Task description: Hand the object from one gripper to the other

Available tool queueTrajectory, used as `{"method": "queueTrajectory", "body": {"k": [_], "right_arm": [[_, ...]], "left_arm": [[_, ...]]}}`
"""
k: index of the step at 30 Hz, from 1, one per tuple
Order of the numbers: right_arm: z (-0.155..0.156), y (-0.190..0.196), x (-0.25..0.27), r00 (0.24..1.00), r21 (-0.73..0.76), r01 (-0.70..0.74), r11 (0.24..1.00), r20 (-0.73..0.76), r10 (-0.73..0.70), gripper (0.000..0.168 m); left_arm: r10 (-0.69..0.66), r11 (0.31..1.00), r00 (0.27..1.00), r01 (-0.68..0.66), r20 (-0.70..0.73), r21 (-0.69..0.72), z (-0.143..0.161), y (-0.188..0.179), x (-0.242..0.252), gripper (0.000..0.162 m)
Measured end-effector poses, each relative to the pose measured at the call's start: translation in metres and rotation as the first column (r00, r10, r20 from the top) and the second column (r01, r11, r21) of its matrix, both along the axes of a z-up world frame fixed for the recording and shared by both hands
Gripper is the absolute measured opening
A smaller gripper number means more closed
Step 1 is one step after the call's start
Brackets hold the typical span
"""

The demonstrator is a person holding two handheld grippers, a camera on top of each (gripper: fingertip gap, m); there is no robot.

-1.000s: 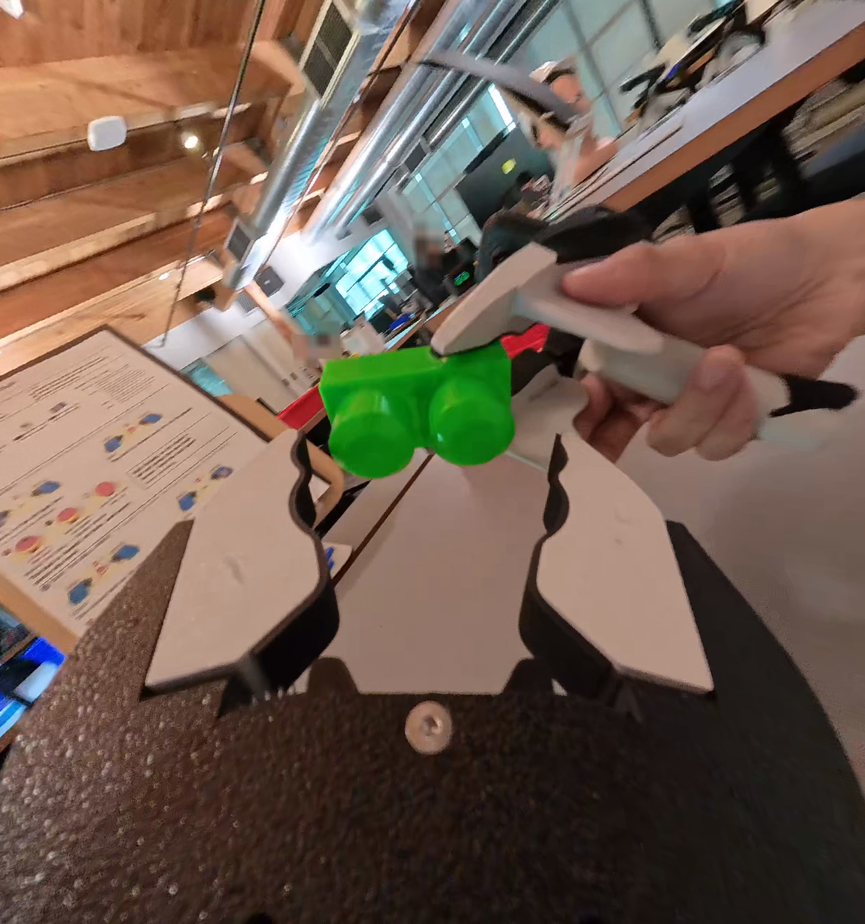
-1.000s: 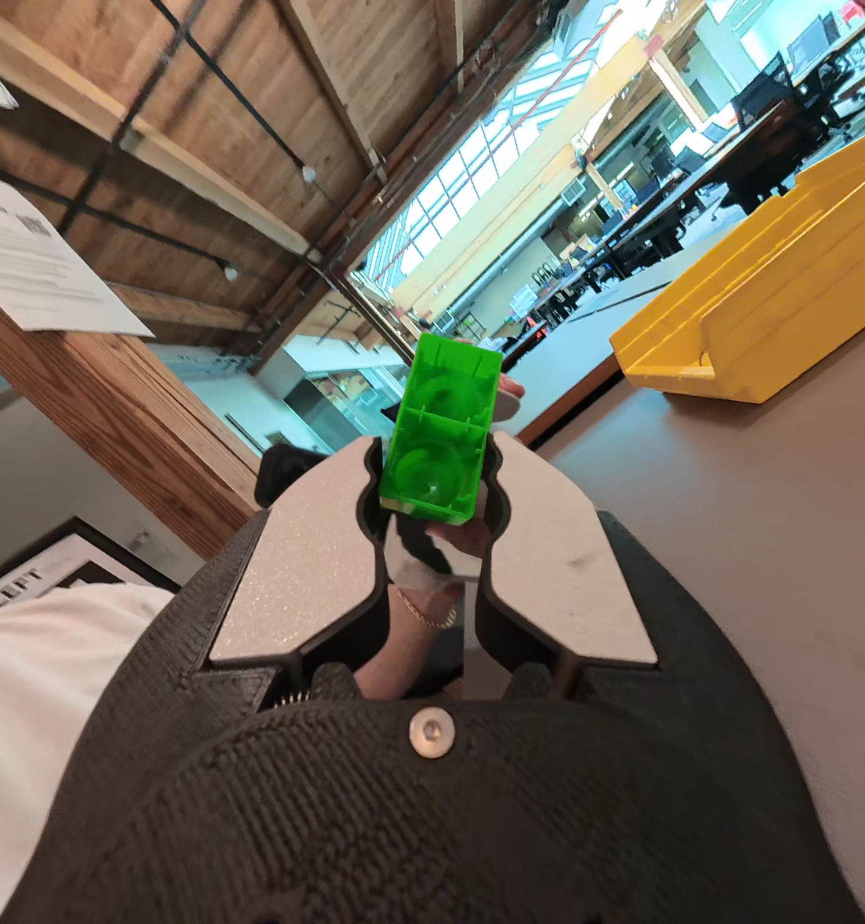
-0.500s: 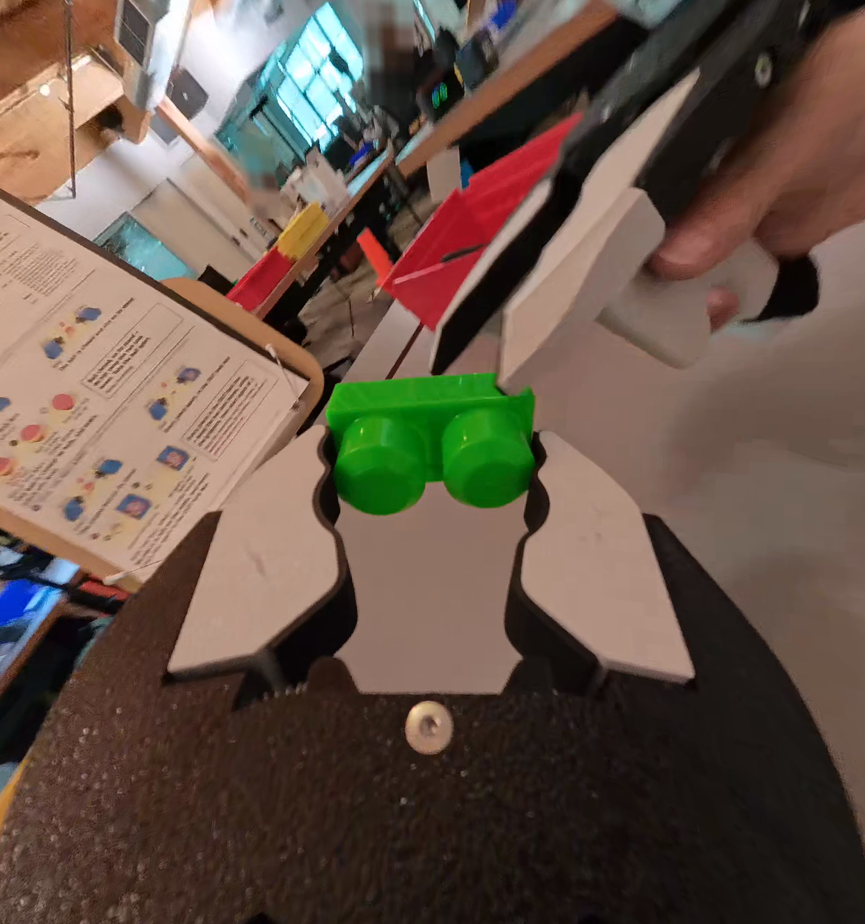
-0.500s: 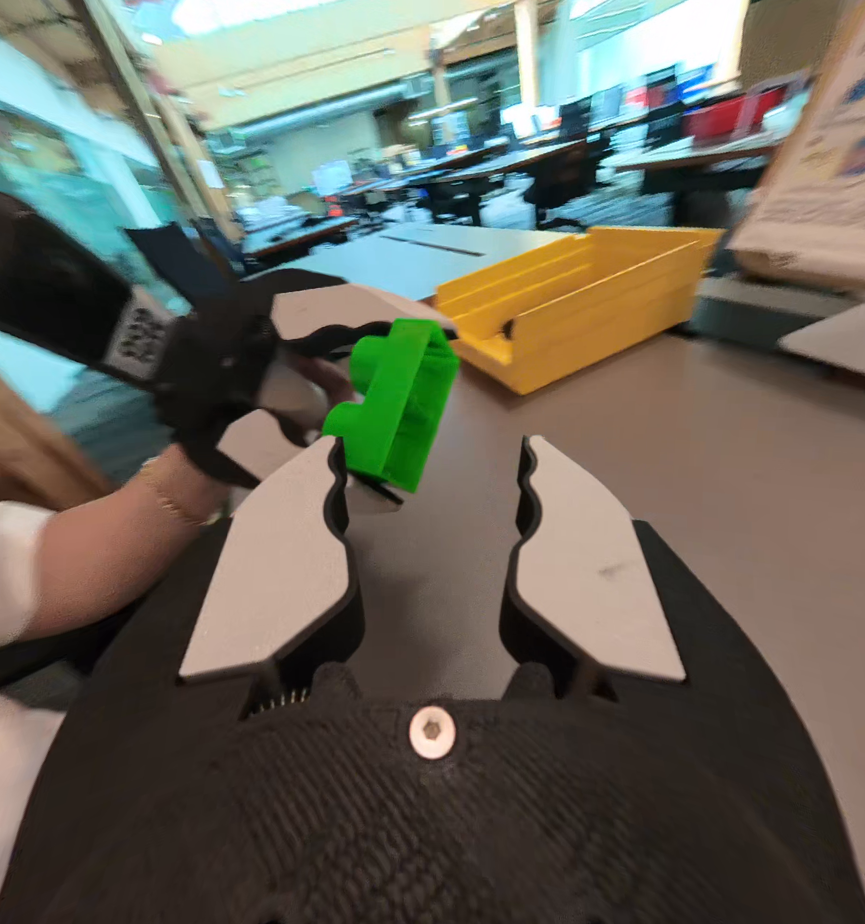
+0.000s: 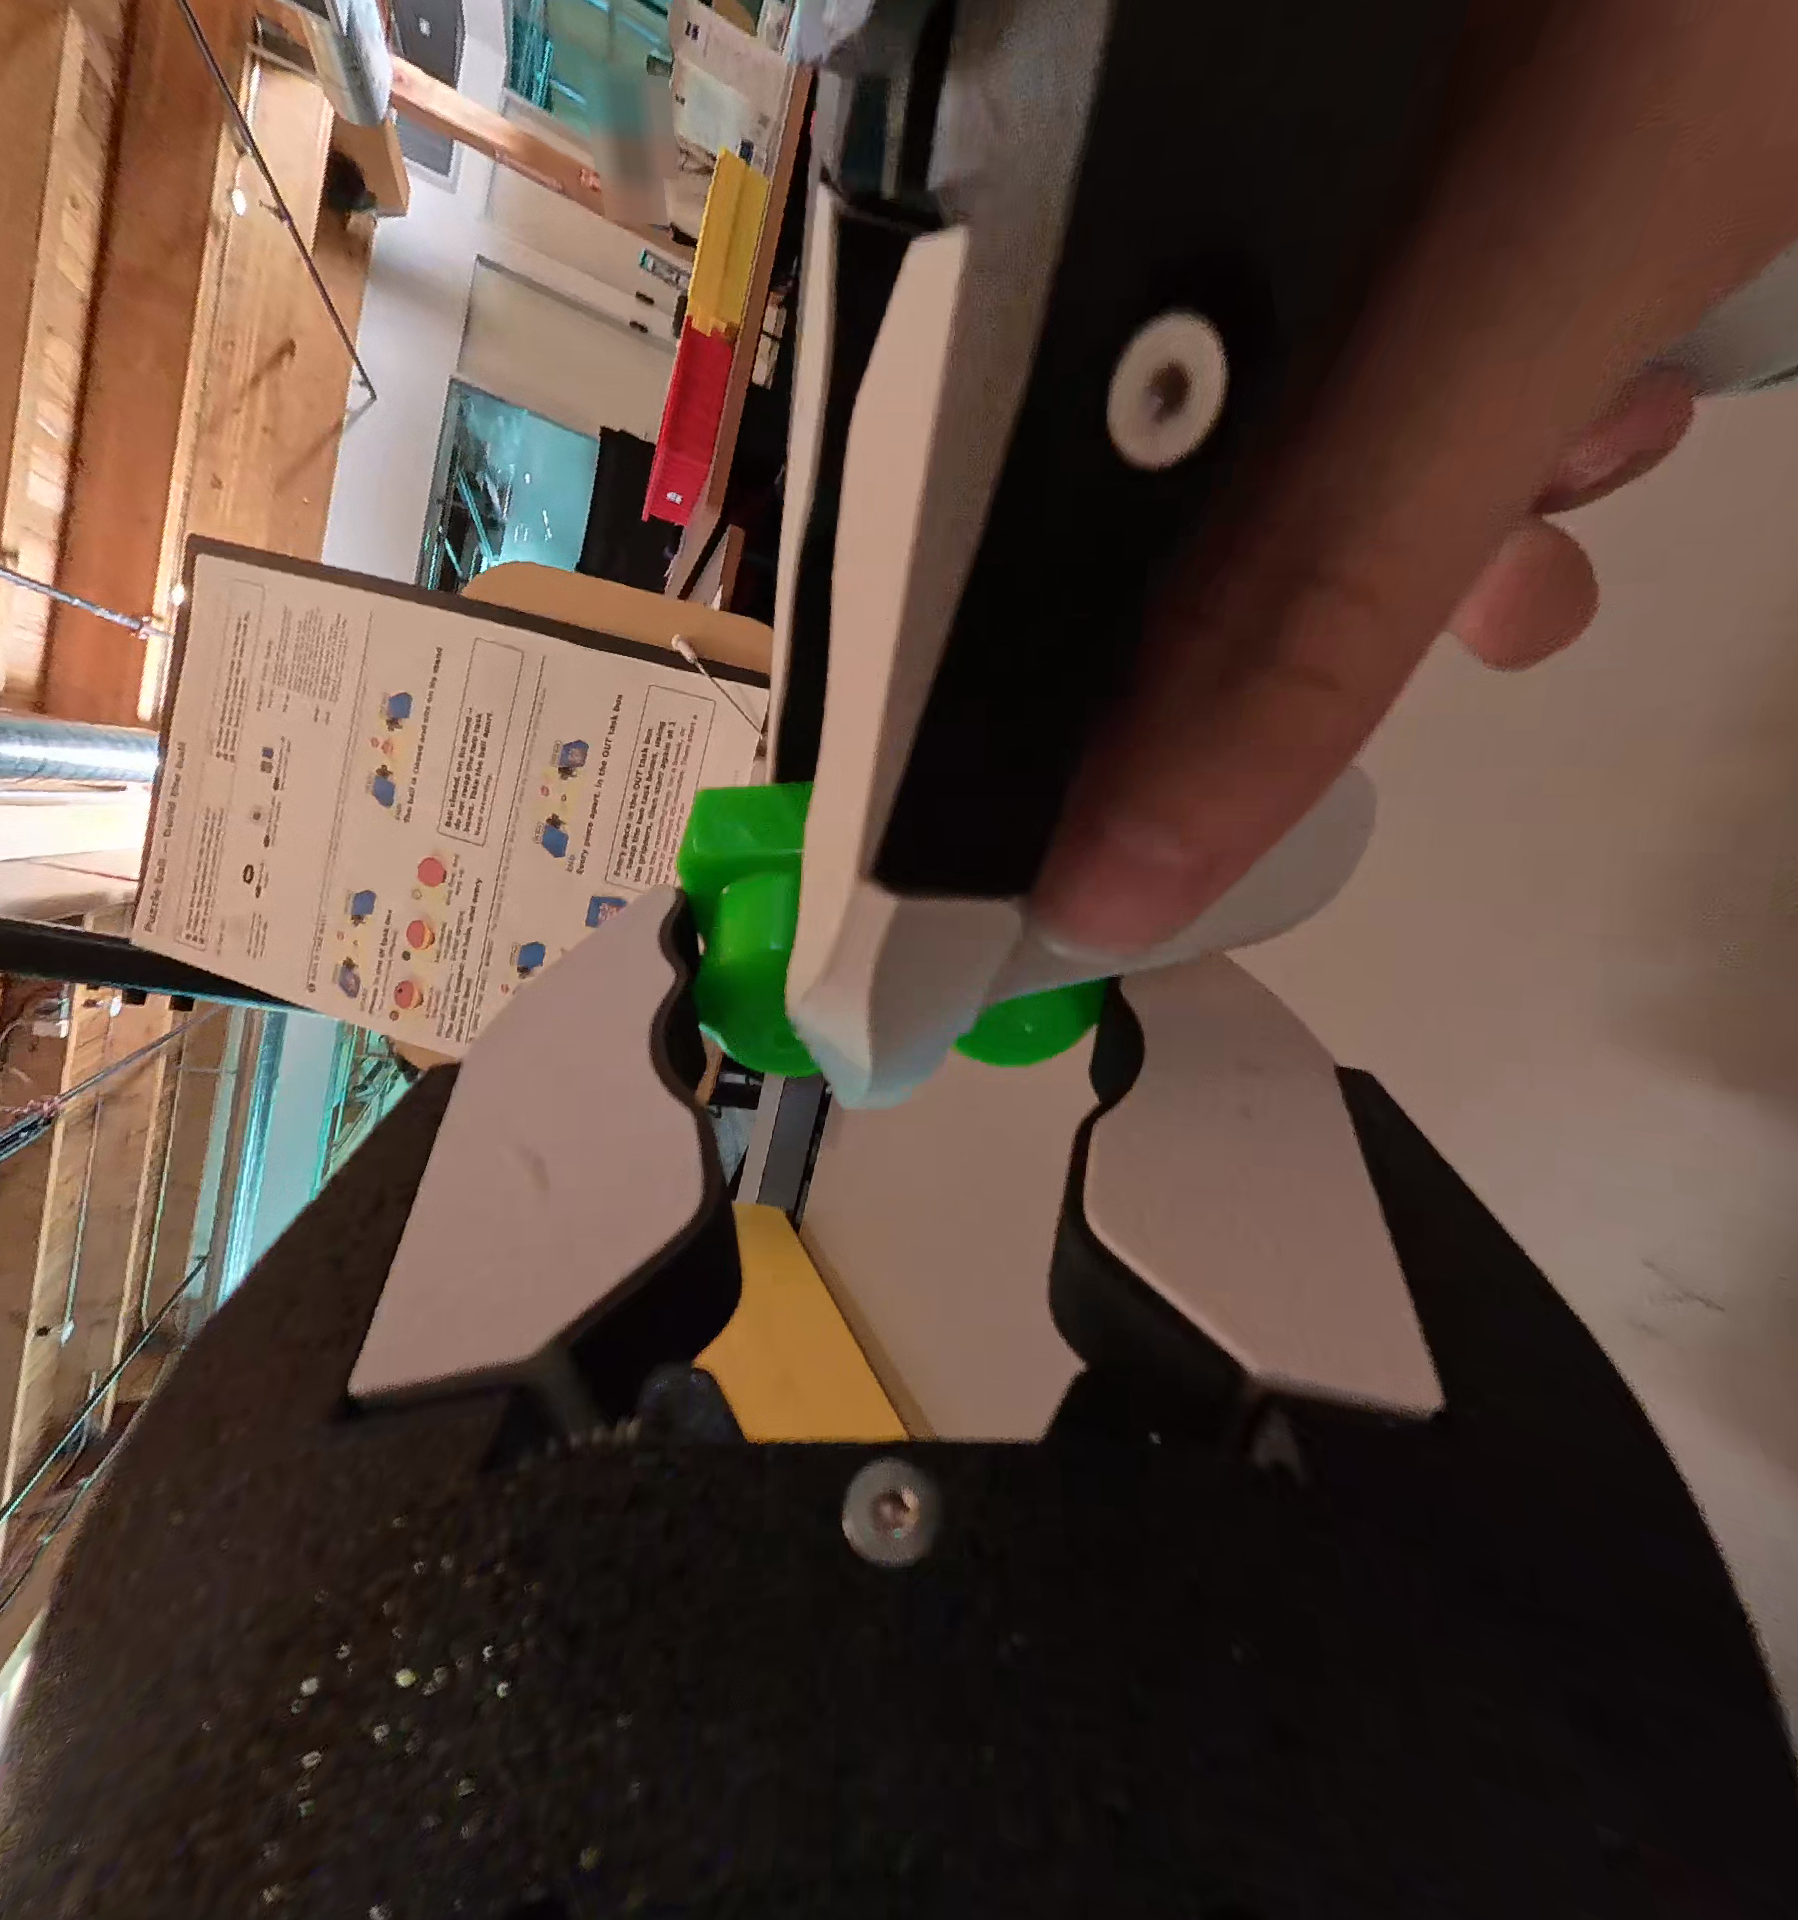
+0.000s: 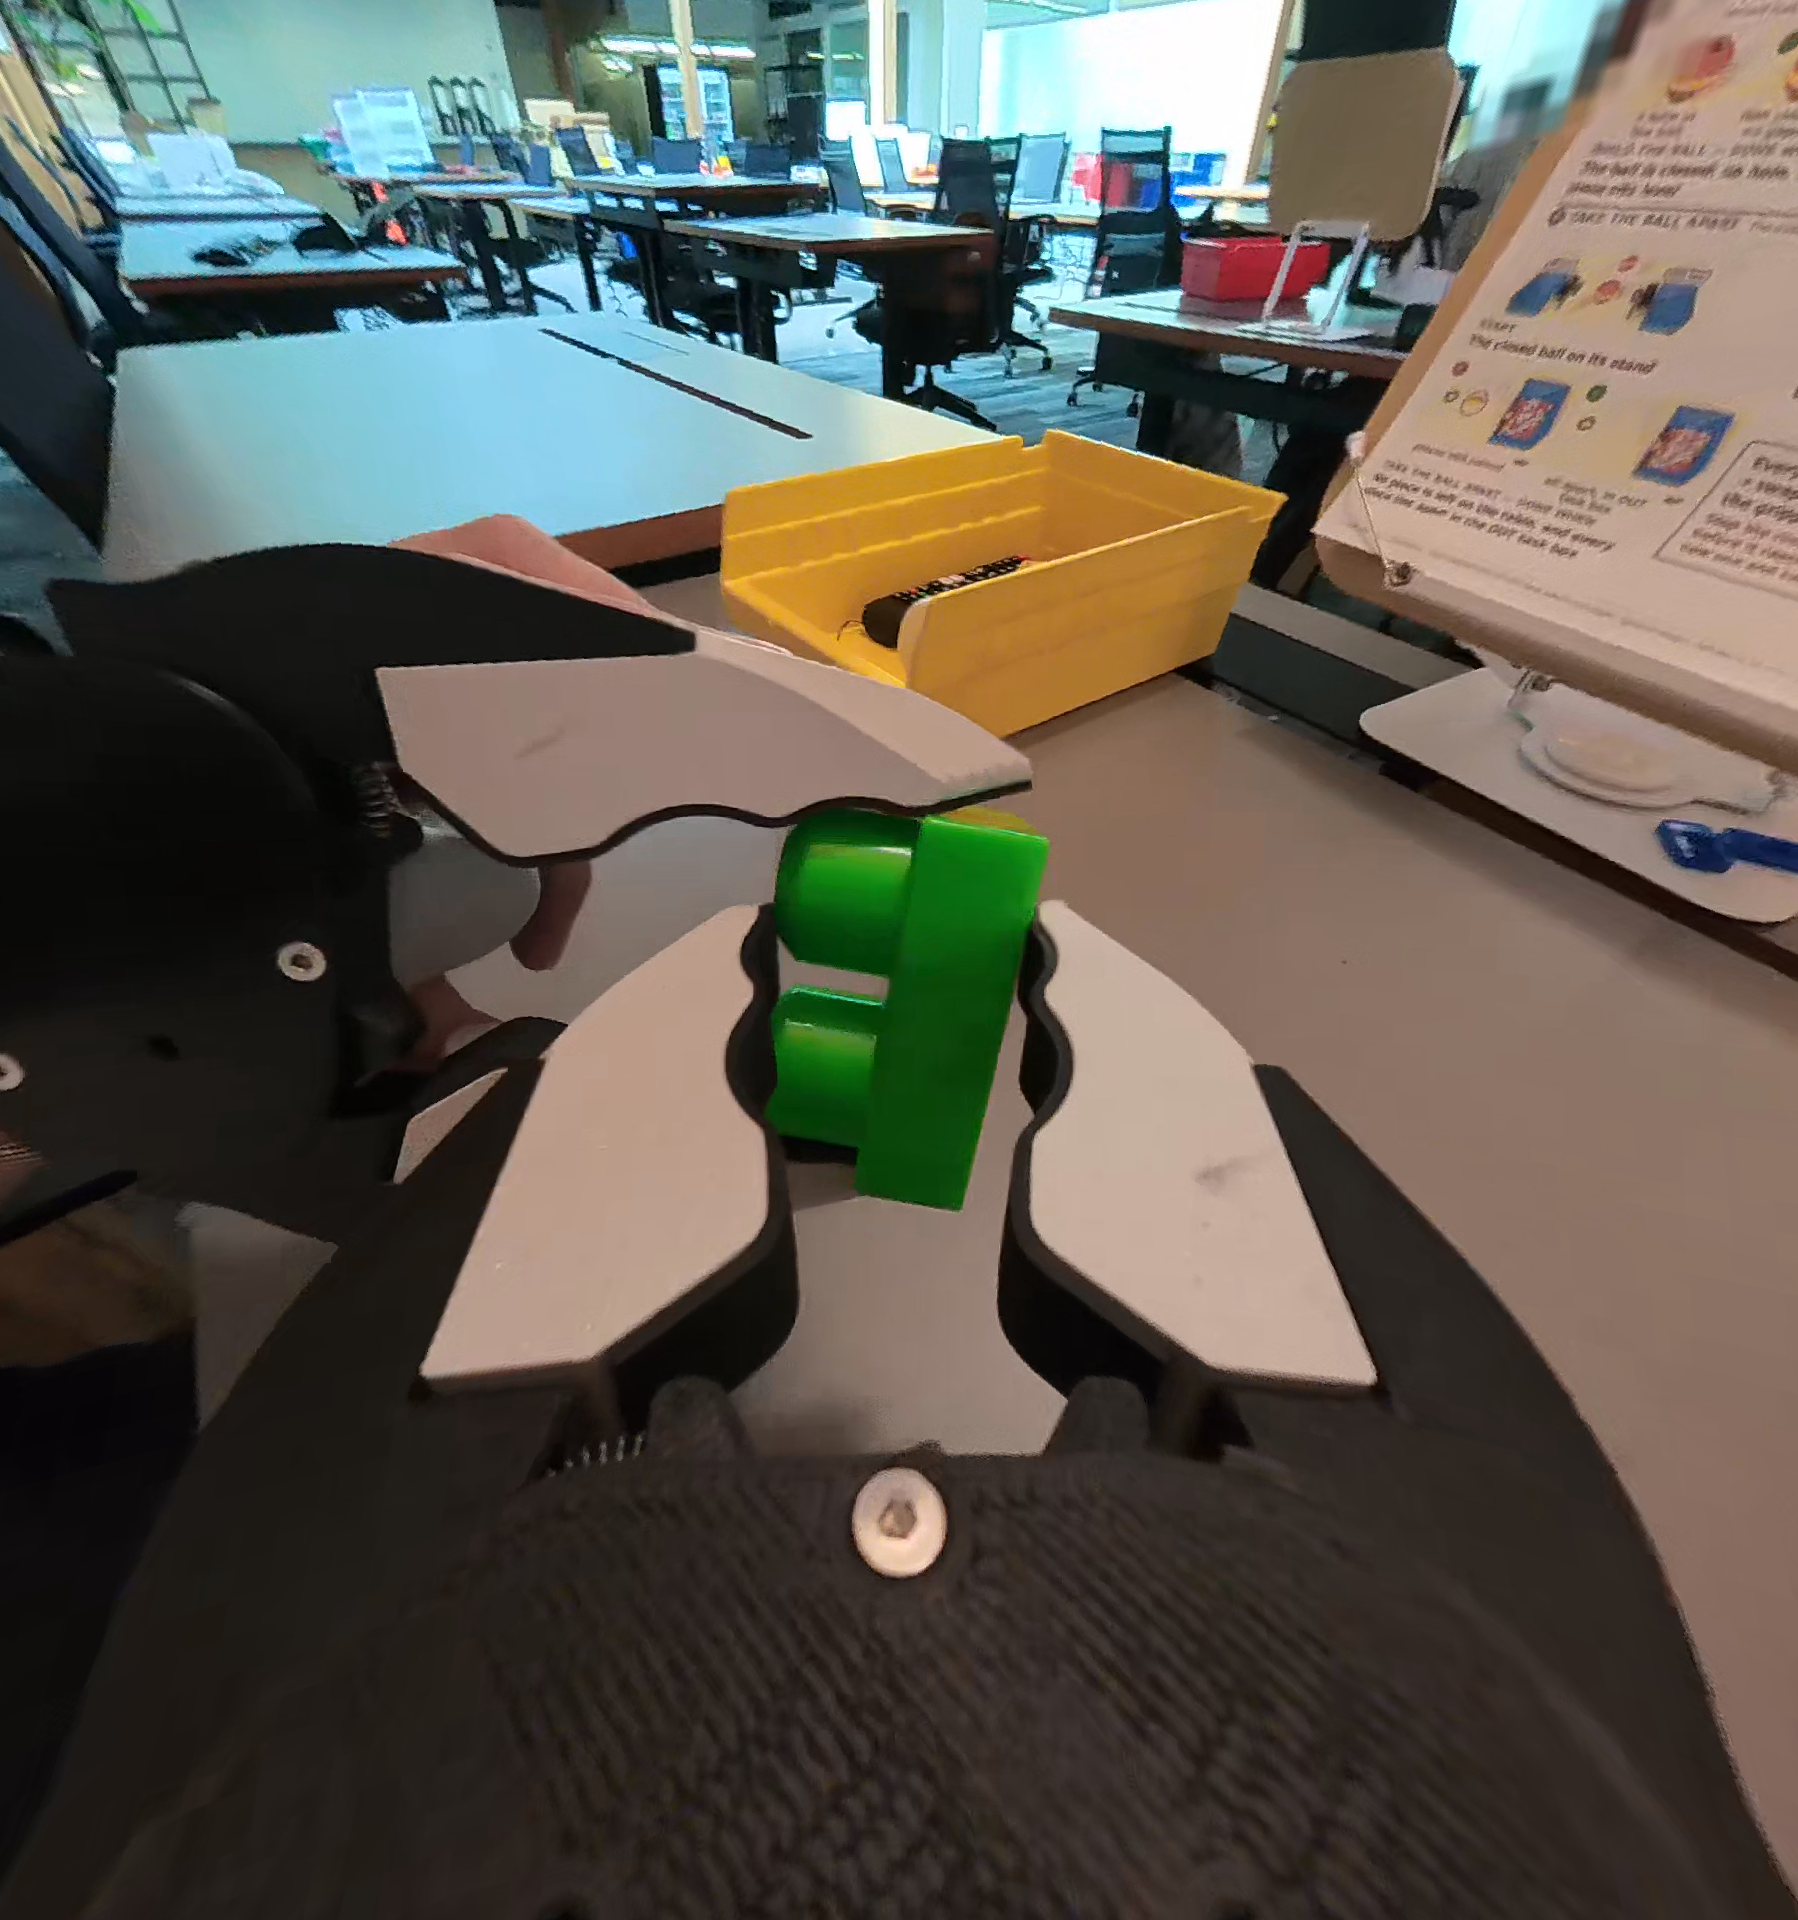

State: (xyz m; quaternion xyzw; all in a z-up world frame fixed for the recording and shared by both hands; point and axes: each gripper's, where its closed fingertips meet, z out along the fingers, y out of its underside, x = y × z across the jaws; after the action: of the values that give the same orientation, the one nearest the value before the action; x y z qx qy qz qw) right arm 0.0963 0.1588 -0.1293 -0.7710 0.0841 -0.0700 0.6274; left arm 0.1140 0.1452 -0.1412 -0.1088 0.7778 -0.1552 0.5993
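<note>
A bright green two-stud brick (image 6: 936,1018) is held in the air between both grippers. My right gripper (image 6: 895,966) is closed on it, one finger on the studs and the other on its flat back. My left gripper (image 5: 890,966) grips the same brick (image 5: 739,935) by its two ends. In the right wrist view, one left-gripper finger (image 6: 687,738) lies on top of the brick. In the left wrist view, a right-gripper finger (image 5: 853,623) comes down from above and hides the brick's middle. A hand (image 5: 1394,520) holds that gripper.
A yellow bin (image 6: 1082,623) with a dark object inside stands on the grey table (image 6: 1394,1039) beyond the grippers. An instruction sheet on a stand (image 6: 1622,416) is at the right, with a small blue piece (image 6: 1736,847) on its white base. The grippers are tip to tip, or close to it.
The right gripper let the brick go to the left gripper, drew back open, then came back and closed on it from another side. The left gripper turned and still holds it.
</note>
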Motion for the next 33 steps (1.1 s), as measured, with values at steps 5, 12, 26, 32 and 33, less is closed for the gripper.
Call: {"method": "queueTrajectory", "body": {"k": [5,12,26,32,33], "right_arm": [[-0.001,0.000,-0.001,0.997,-0.008,-0.075,0.997,-0.026,0.074,0.043],[0.040,-0.020,-0.016,0.800,0.369,-0.324,0.871,-0.384,0.461,0.043],[0.068,-0.035,-0.059,0.202,0.740,-0.417,0.527,-0.490,0.848,0.043],[0.040,-0.026,-0.018,0.670,0.471,-0.355,0.807,-0.474,0.571,0.052],[0.034,-0.024,-0.016,0.742,0.395,-0.355,0.848,-0.432,0.512,0.056]], "left_arm": [[-0.018,0.999,1.000,0.018,0.016,-0.035,0.001,-0.001,0.001,0.074],[-0.244,0.918,0.962,0.271,0.124,-0.289,0.025,-0.022,-0.015,0.086],[-0.506,0.665,0.821,0.567,0.265,-0.486,0.050,-0.041,-0.048,0.074],[-0.284,0.894,0.955,0.294,0.080,-0.337,0.029,-0.007,-0.019,0.074],[-0.226,0.927,0.972,0.236,0.068,-0.291,0.027,-0.001,-0.016,0.074]]}}
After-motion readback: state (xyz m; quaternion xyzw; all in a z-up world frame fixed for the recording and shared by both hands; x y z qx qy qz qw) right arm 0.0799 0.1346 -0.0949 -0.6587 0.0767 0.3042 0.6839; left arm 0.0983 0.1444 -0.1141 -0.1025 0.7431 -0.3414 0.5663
